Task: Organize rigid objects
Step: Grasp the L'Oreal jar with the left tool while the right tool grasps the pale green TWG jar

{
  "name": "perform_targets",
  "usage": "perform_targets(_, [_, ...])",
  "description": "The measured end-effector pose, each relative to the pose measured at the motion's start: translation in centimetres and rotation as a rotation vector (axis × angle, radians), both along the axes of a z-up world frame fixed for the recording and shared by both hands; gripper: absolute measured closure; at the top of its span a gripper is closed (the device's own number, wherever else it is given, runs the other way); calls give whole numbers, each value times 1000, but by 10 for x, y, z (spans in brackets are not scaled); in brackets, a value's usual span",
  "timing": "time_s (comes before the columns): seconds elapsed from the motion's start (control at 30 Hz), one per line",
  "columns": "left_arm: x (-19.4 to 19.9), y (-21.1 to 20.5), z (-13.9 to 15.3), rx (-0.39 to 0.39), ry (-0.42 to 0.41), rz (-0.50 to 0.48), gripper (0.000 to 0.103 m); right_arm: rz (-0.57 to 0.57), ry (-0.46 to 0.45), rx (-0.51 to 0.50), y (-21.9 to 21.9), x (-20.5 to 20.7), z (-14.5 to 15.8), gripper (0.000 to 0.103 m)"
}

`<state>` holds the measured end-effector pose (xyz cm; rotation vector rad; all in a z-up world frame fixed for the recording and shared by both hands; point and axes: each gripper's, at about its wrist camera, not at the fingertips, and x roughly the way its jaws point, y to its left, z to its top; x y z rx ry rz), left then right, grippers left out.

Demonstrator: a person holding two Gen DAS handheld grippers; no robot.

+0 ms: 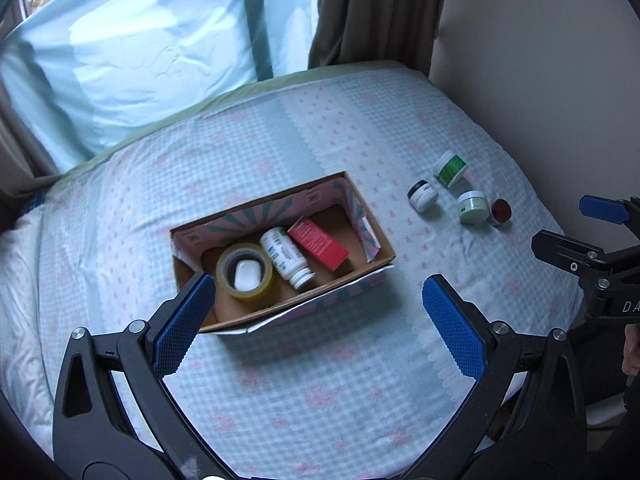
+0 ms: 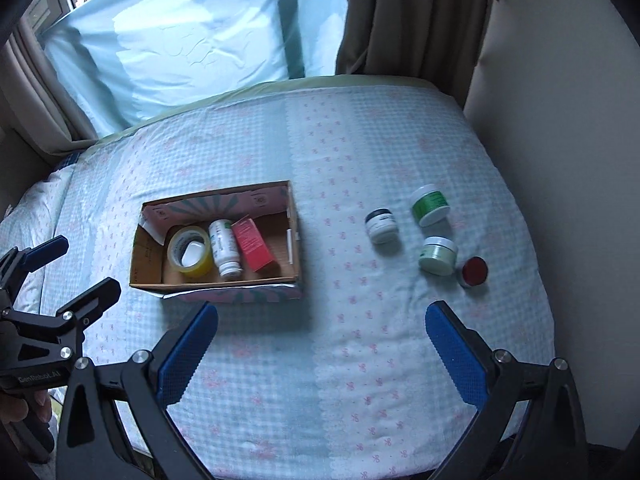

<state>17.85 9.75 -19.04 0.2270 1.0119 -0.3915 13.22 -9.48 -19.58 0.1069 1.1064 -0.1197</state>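
An open cardboard box (image 1: pixel 188 280) (image 2: pixel 146 260) lies on the bed. It holds a yellow tape roll (image 1: pixel 245 271) (image 2: pixel 191 257) with a white piece inside, a white bottle (image 1: pixel 286 257) (image 2: pixel 225 249) and a red carton (image 1: pixel 318 243) (image 2: pixel 253 245). To its right on the sheet stand a dark-lidded white jar (image 1: pixel 422 195) (image 2: pixel 382 225), a green jar (image 1: pixel 451 168) (image 2: pixel 431 205), a pale green jar (image 1: pixel 473 207) (image 2: pixel 438 255) and a small red-topped jar (image 1: pixel 501 212) (image 2: pixel 474 271). My left gripper (image 1: pixel 316 304) is open and empty, above the box's near side. My right gripper (image 2: pixel 320 332) is open and empty, short of the jars.
The bed (image 2: pixel 320 380) has a pale blue checked sheet with pink bows. A light blue pillow (image 1: pixel 132 64) leans at the far side by the window. A brown curtain (image 2: pixel 404 20) and a cream wall (image 2: pixel 560 120) bound the right side.
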Motion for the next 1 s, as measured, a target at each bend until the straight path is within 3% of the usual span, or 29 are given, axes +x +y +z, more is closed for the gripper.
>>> perform_targets(0.23, [19, -68, -12, 3, 54, -70, 0, -108, -23, -4, -64, -14, 1, 0])
perform_targets(0.47, [50, -140, -37, 64, 99, -191, 0, -211, 20, 70, -120, -5, -29, 0])
perform_targets(0.67, [81, -202, -82, 158, 133, -300, 0, -331, 64, 158, -165, 10, -72, 0])
perform_targets(1.0, [122, -260, -176, 242, 232, -414, 0, -518, 134, 378, -216, 34, -169, 0])
